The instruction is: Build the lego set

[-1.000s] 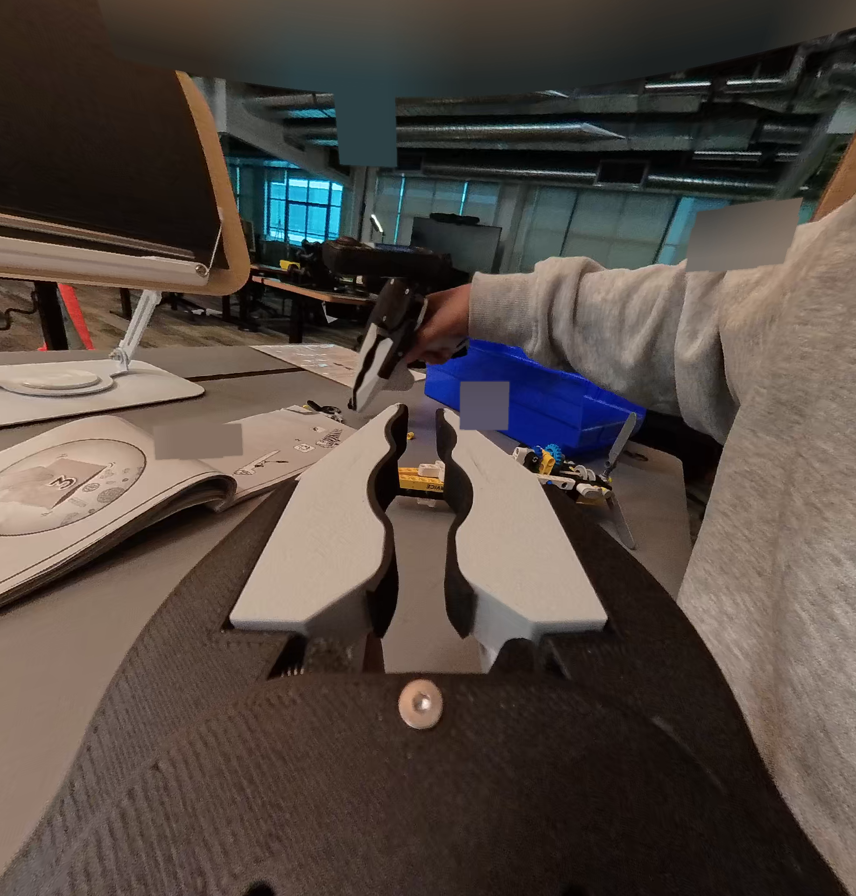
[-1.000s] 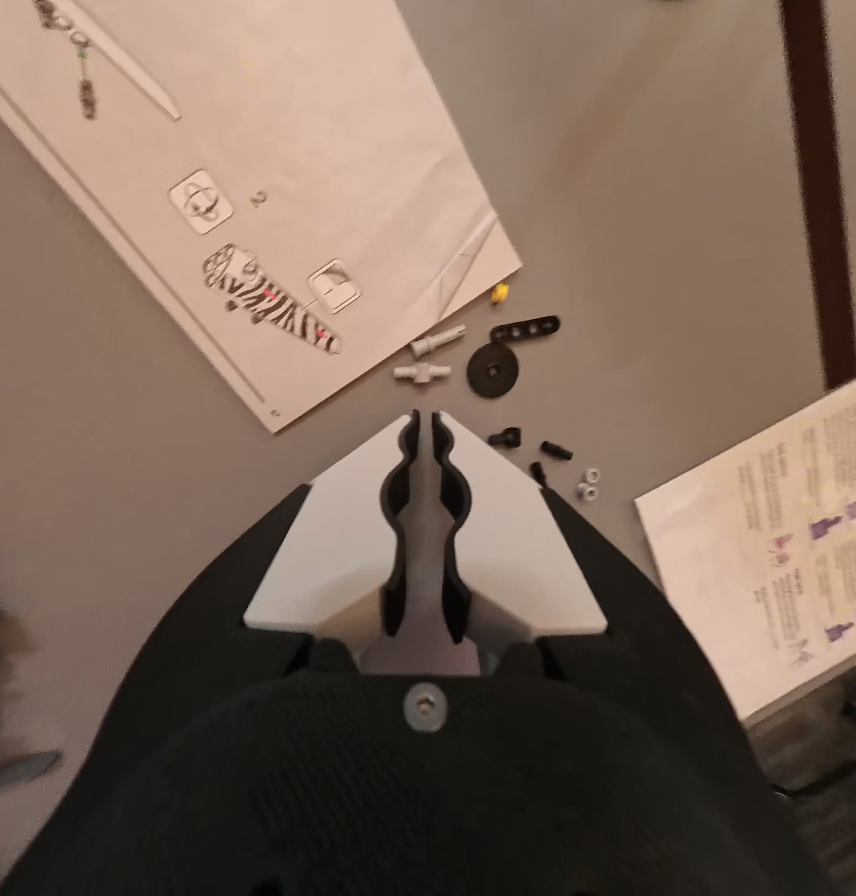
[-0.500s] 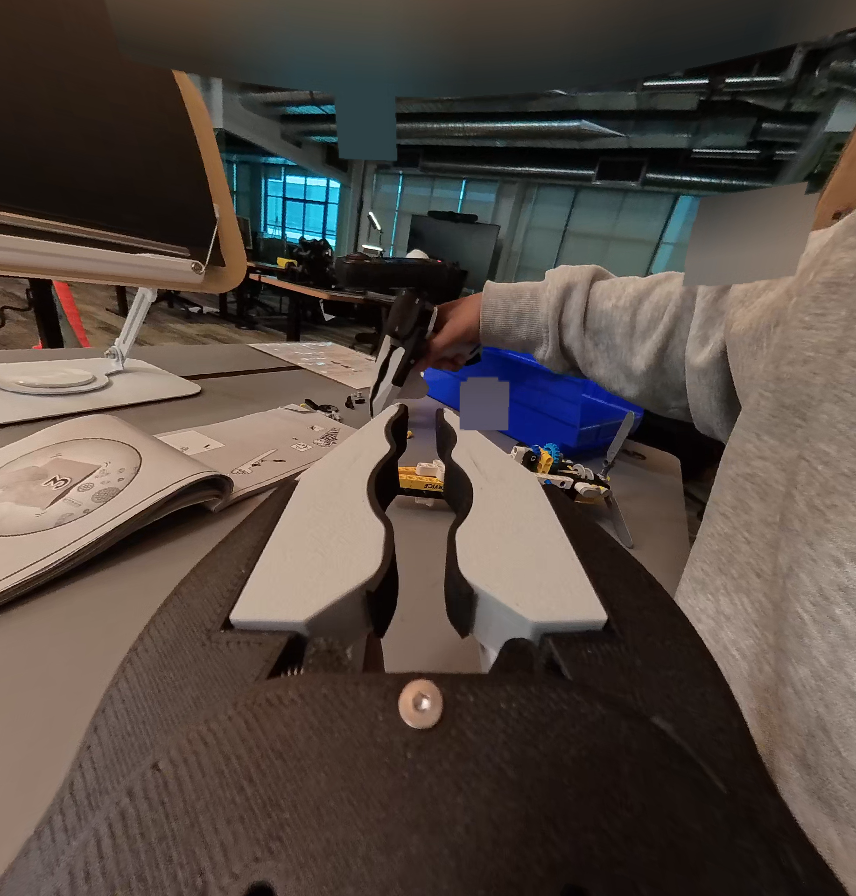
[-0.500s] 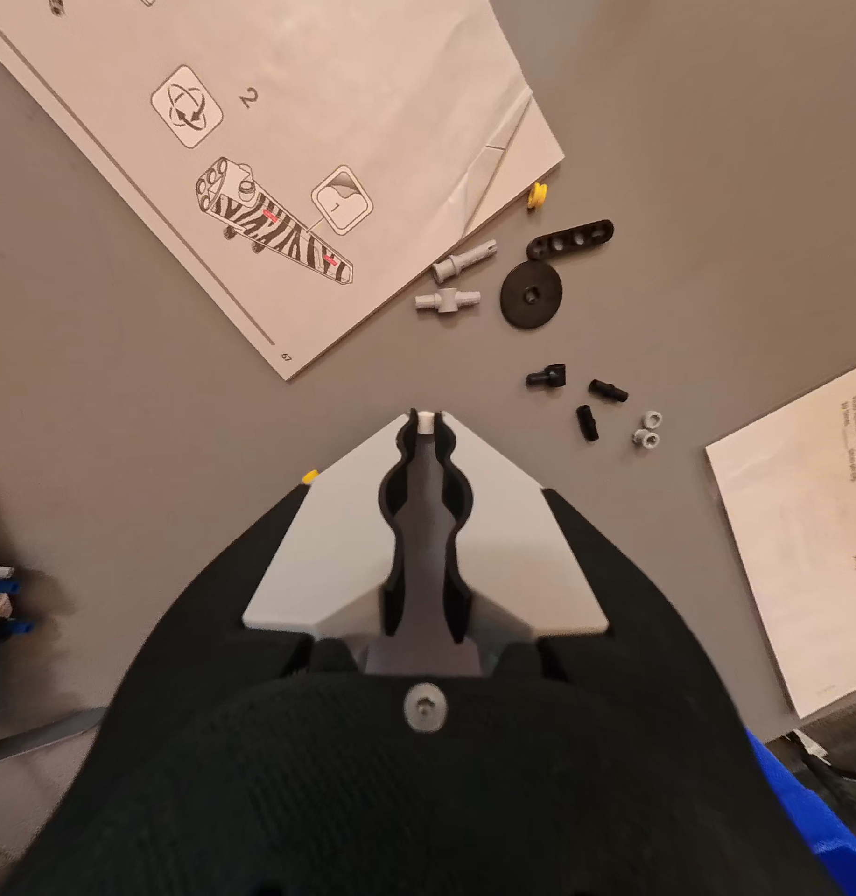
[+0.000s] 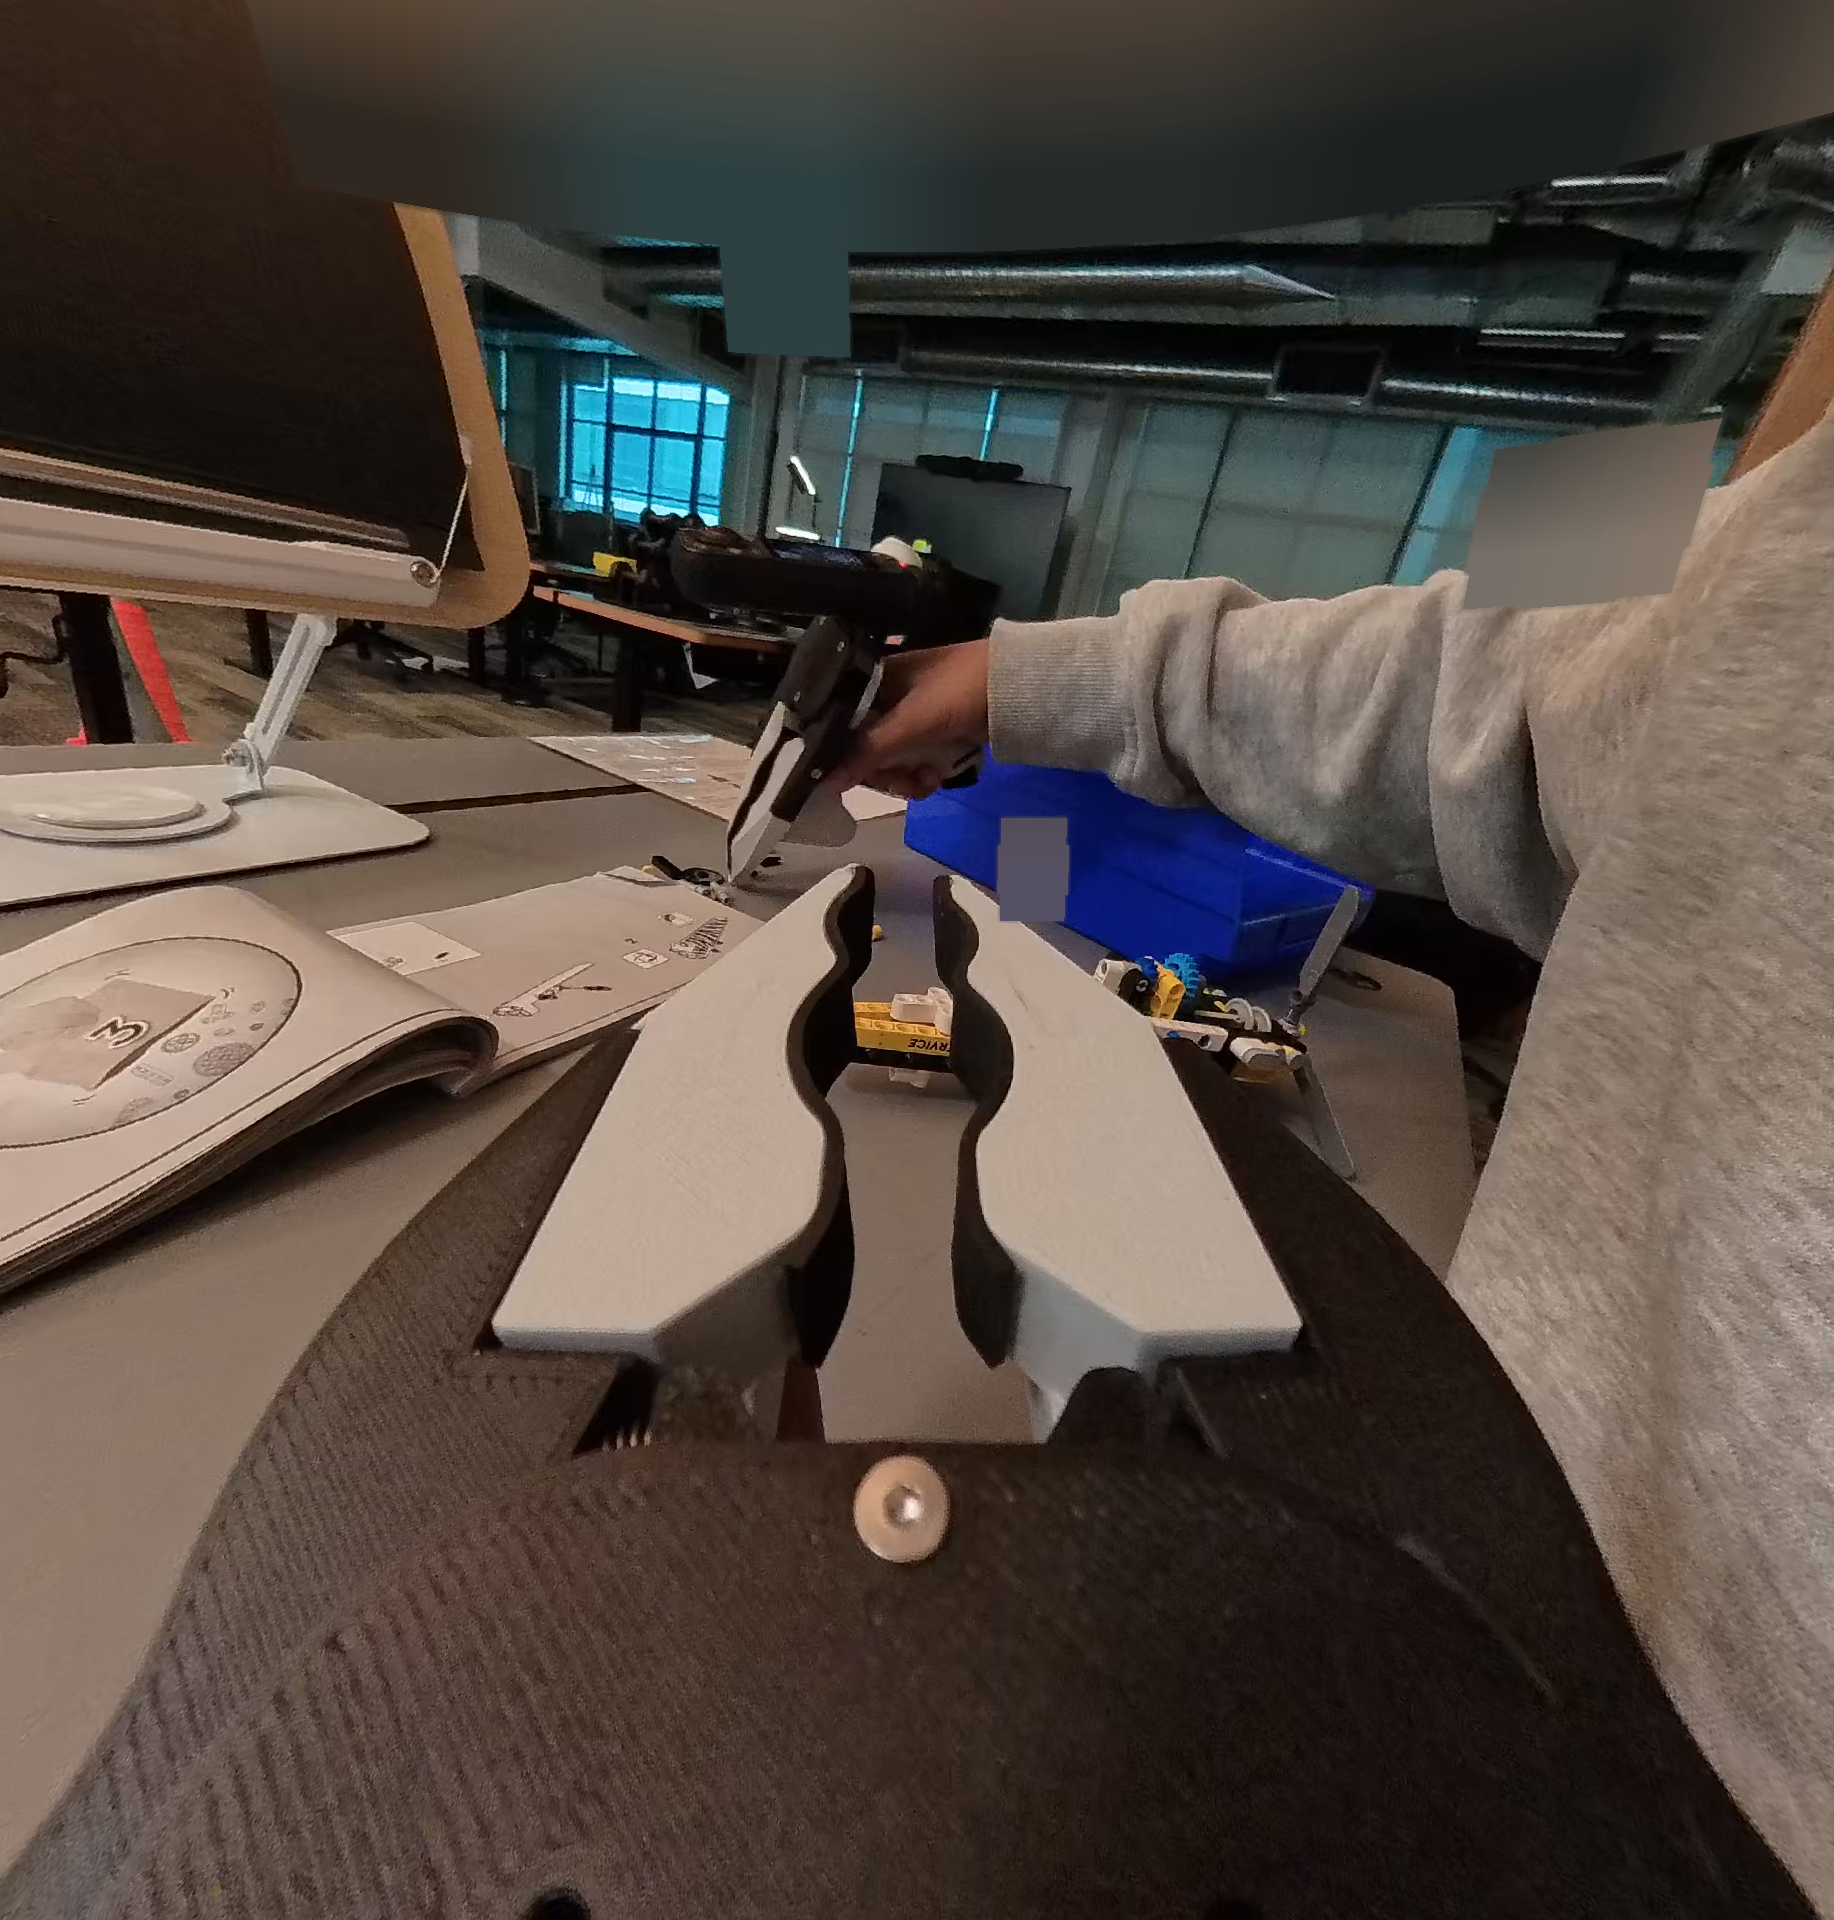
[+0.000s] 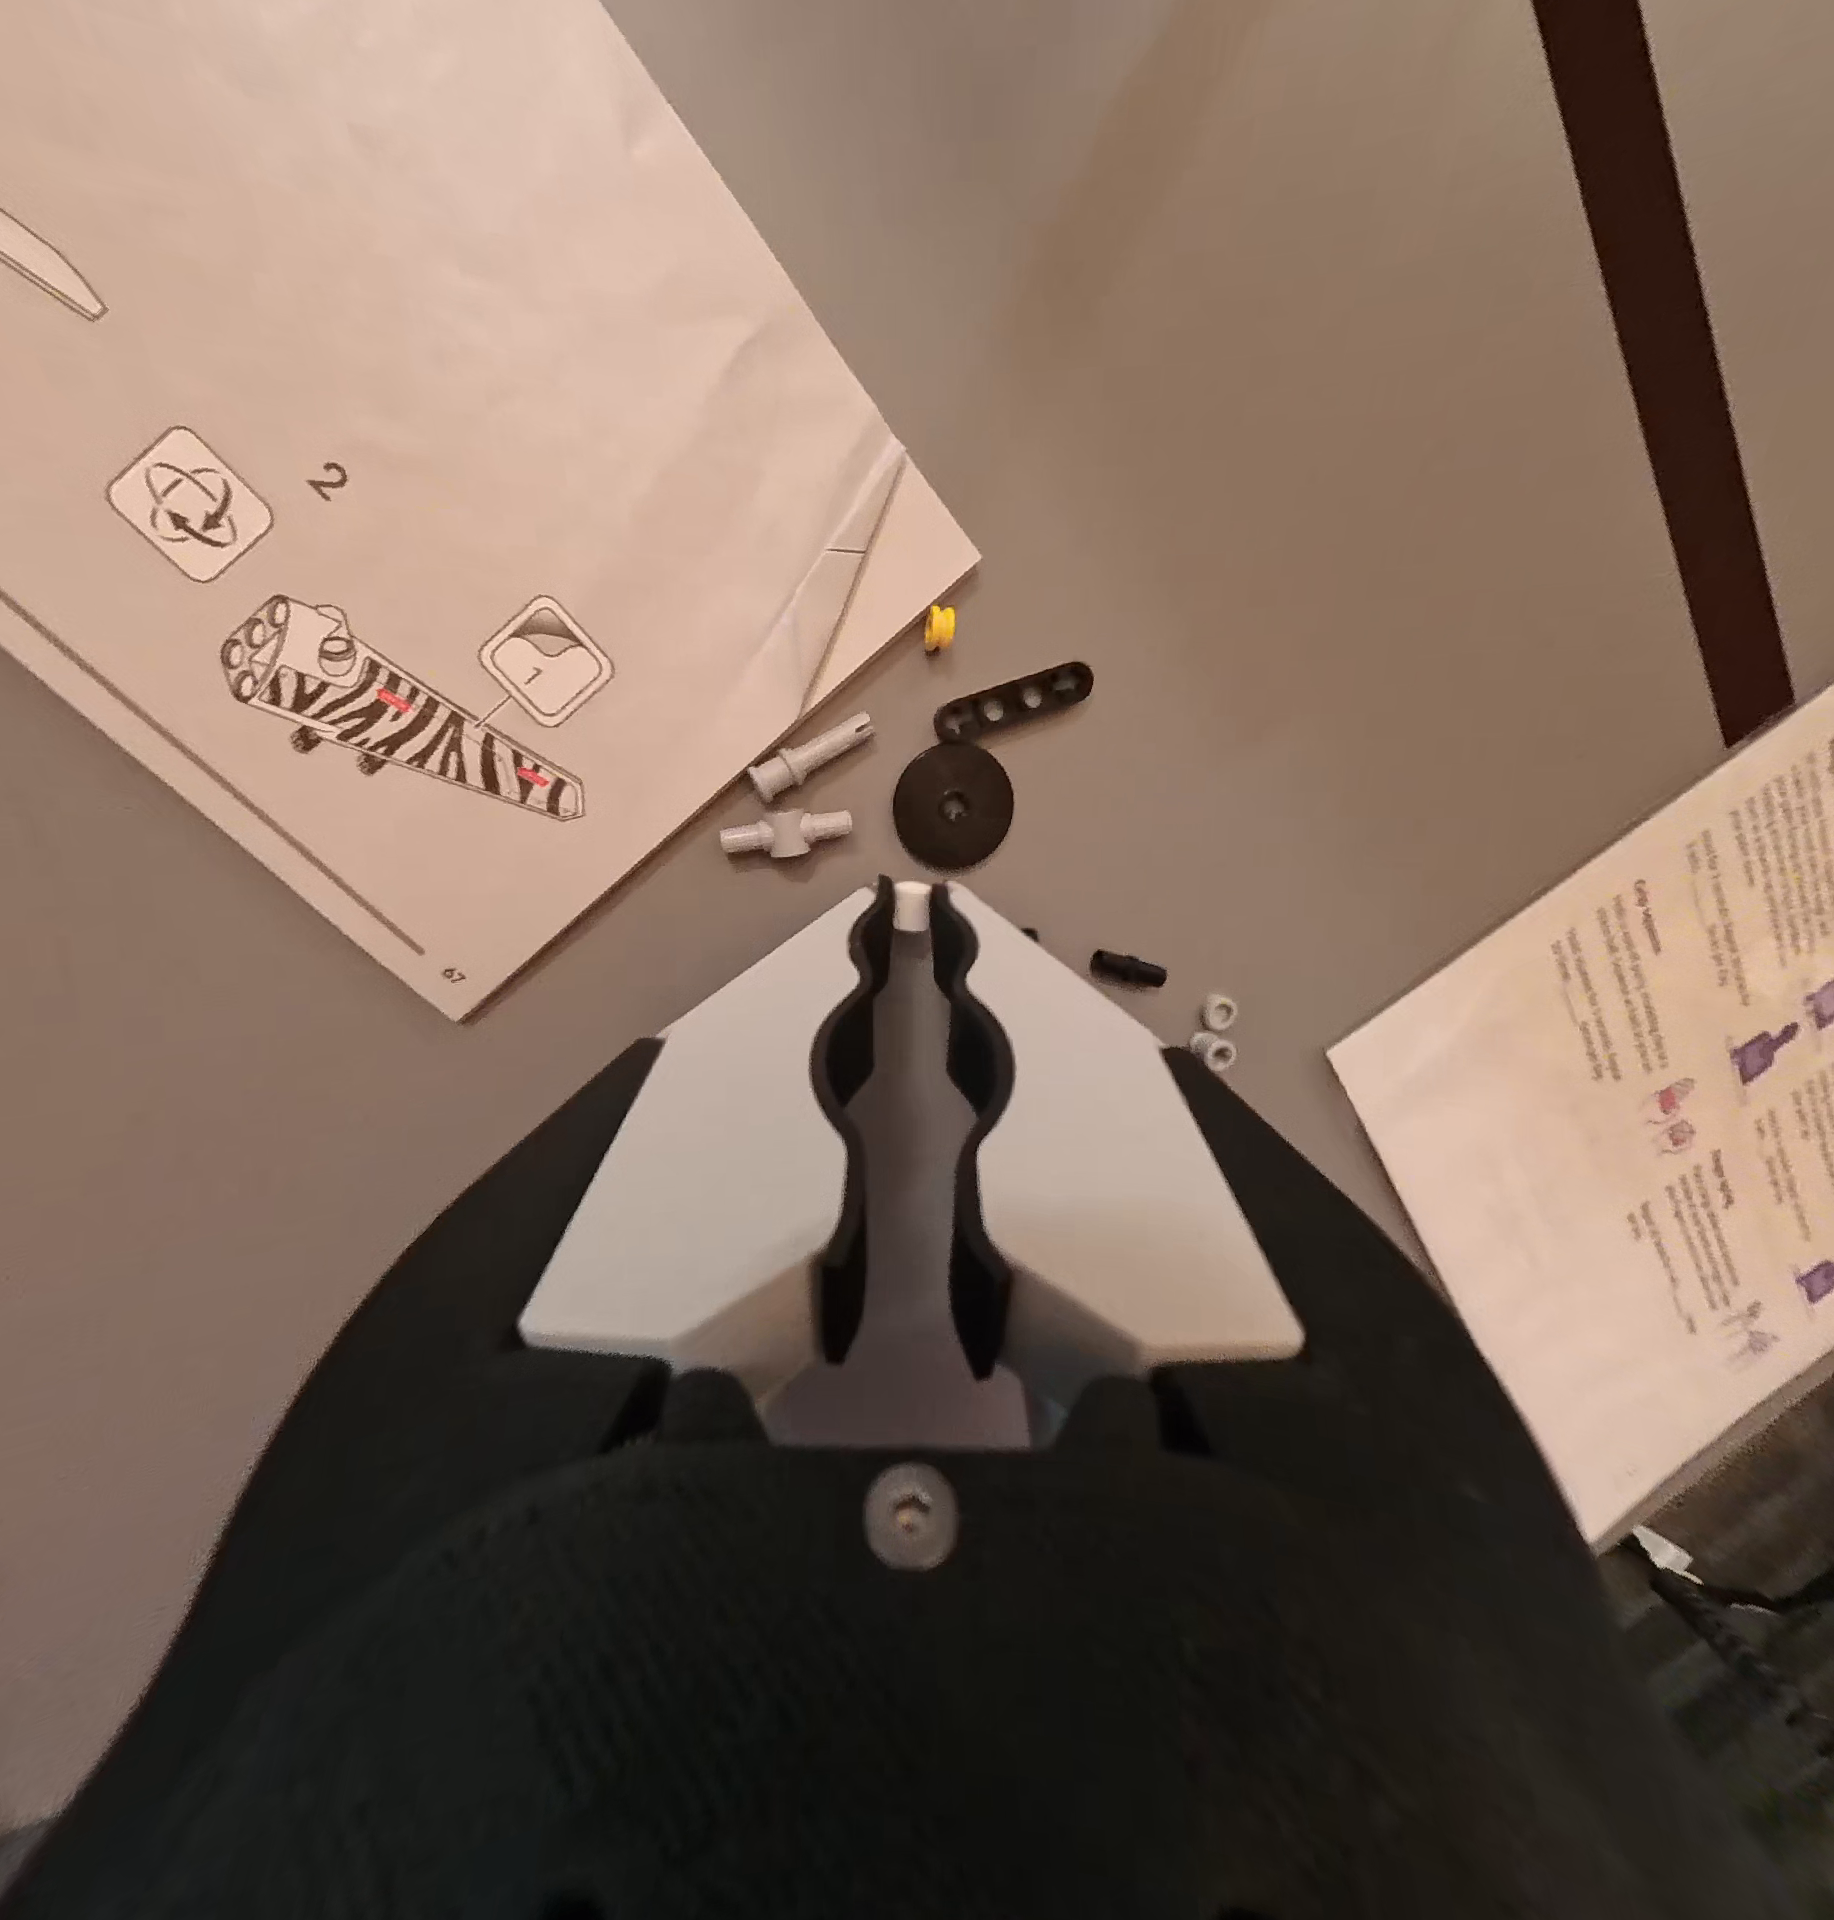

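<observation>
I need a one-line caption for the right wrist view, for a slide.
Right tongs shut on a small white piece, above loose black and grey Lego parts beside the open instruction booklet.

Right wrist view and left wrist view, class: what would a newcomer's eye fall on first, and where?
In the right wrist view, the right gripper pinches a small white piece at its tips, above loose parts beside an open instruction booklet, a black disc nearest. In the left wrist view, the left gripper stands open before a yellow partial model.
</observation>
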`<state>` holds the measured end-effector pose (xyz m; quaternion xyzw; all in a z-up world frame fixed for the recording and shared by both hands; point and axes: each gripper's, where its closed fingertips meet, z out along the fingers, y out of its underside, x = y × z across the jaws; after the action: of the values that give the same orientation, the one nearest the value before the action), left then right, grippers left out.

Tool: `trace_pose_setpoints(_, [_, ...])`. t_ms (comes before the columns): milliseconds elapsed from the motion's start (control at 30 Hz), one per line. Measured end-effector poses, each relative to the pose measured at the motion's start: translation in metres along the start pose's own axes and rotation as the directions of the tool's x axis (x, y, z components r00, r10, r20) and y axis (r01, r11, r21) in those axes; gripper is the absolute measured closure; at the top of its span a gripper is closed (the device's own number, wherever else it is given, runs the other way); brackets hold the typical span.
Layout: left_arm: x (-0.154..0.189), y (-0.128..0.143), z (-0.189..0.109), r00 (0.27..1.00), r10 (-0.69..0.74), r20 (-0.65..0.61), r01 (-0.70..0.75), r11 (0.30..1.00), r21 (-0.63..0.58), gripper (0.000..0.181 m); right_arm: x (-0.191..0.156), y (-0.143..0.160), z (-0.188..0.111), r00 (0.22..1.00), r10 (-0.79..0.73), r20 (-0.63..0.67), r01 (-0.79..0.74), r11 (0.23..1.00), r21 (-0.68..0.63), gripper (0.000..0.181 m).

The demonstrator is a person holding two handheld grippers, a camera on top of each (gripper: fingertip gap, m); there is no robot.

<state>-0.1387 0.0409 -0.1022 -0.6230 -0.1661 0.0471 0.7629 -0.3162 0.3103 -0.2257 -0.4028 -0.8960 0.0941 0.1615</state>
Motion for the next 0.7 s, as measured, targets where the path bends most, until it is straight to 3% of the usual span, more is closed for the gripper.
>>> trace_pose_setpoints(200, [0.002,0.0,0.001,1.0,0.019,-0.006,-0.019,1.0,-0.004,0.172,0.0,0.002,-0.014,0.999,0.044,-0.016,-0.043,0.999,0.027,0.159])
trace_pose_setpoints(367, [0.0,0.0,0.0,1.0,0.013,0.0,-0.013,1.0,-0.001,0.172,-0.025,0.023,-0.042,0.997,0.067,0.023,-0.068,0.997,0.037,0.161])
trace_pose_setpoints(500, [0.004,0.001,0.001,0.999,0.03,-0.012,-0.03,1.0,-0.006,0.172,-0.058,0.049,-0.043,0.996,-0.008,0.086,0.013,0.998,-0.058,0.162])
trace_pose_setpoints(700, [0.001,0.0,0.0,1.0,0.019,0.0,-0.019,1.0,0.002,0.172,-0.075,0.053,-0.038,0.988,-0.038,0.148,0.052,0.994,-0.095,0.162])
